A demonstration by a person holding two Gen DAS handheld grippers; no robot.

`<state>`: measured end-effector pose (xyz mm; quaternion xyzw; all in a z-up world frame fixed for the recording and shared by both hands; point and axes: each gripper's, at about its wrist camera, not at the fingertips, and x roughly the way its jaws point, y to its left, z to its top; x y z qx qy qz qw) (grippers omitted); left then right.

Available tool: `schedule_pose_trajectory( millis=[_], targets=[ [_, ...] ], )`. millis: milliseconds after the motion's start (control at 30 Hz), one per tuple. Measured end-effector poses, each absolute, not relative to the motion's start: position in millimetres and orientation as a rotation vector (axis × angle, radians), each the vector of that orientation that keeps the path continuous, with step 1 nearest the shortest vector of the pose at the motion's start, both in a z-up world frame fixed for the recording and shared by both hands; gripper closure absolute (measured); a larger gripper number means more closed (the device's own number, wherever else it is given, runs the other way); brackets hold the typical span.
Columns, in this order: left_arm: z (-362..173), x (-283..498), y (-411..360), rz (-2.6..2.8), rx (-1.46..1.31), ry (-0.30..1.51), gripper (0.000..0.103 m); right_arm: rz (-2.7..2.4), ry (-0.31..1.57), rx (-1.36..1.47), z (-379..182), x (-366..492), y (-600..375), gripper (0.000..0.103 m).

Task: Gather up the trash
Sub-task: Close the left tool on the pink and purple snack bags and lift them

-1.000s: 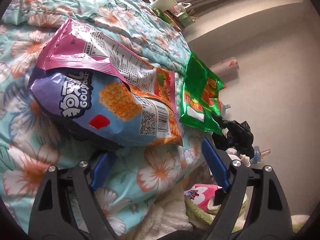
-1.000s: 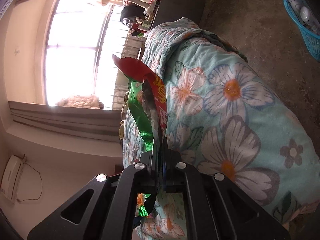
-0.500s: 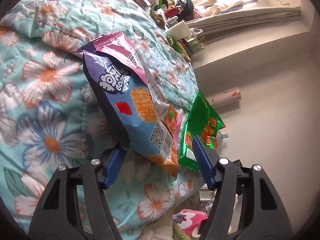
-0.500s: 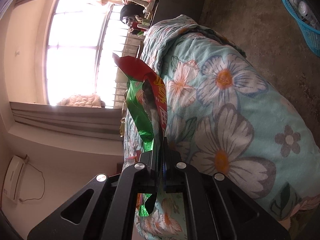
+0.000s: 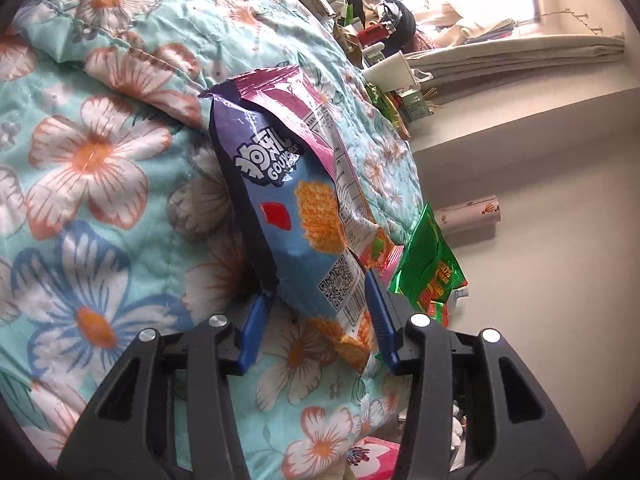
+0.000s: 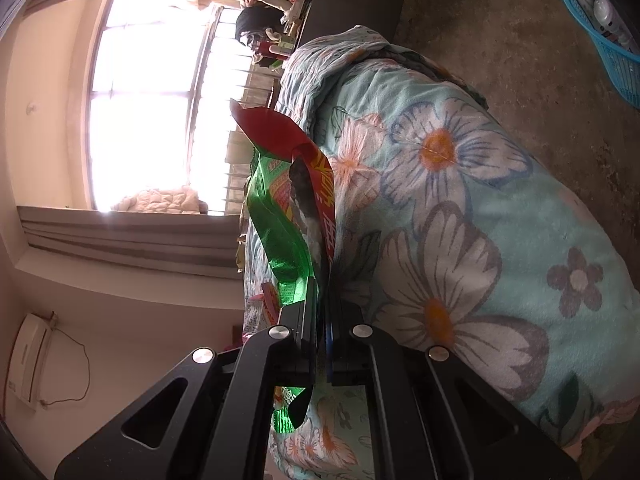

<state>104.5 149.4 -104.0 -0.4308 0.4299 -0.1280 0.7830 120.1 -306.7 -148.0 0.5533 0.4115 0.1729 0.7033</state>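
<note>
Your left gripper (image 5: 318, 312) has its jaws spread wide, one blue finger (image 5: 254, 330) on each side of the lower end of the blue snack bag (image 5: 288, 216); you cannot tell whether the pads touch it. The bag lies on the floral quilt (image 5: 100, 168), its purple-pink top edge pointing away from you.

Your right gripper (image 6: 322, 316) has its jaws pressed together on the green bag (image 6: 280, 224), pinching it near its lower end. That bag stands up from the jaws, its red torn top open, just beside the quilt's edge. In the left view the green bag (image 5: 430, 268) hangs past the far side of the quilt, near the blue one.

Beyond the bed are a bright window (image 6: 148, 100) and a blue basket (image 6: 608, 52) on the floor.
</note>
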Motion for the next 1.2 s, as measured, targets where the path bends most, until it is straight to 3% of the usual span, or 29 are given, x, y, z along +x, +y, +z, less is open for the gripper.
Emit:
schedule_pose_trajectory(
  millis=[133, 367, 767, 1000, 1200],
  targets=[
    [-101, 106, 148, -0.284, -0.899, 0.92, 0.079, 0.383, 0.919, 1.232, -149, 119, -306, 0.1],
    [-91, 106, 146, -0.287, -0.814, 0.89, 0.089, 0.381, 0.921, 1.235, -149, 119, -306, 0.1],
    [-90, 102, 151, -0.292, -0.798, 0.887, 0.091, 0.383, 0.931, 1.246, -148, 120, -306, 0.098],
    [-91, 103, 149, -0.291, -0.796, 0.893, 0.091, 0.407, 0.925, 1.244, -144, 127, -302, 0.08],
    [-91, 102, 148, -0.29, -0.793, 0.892, 0.091, 0.381, 0.931, 1.212, -141, 134, -294, 0.08]
  ],
)
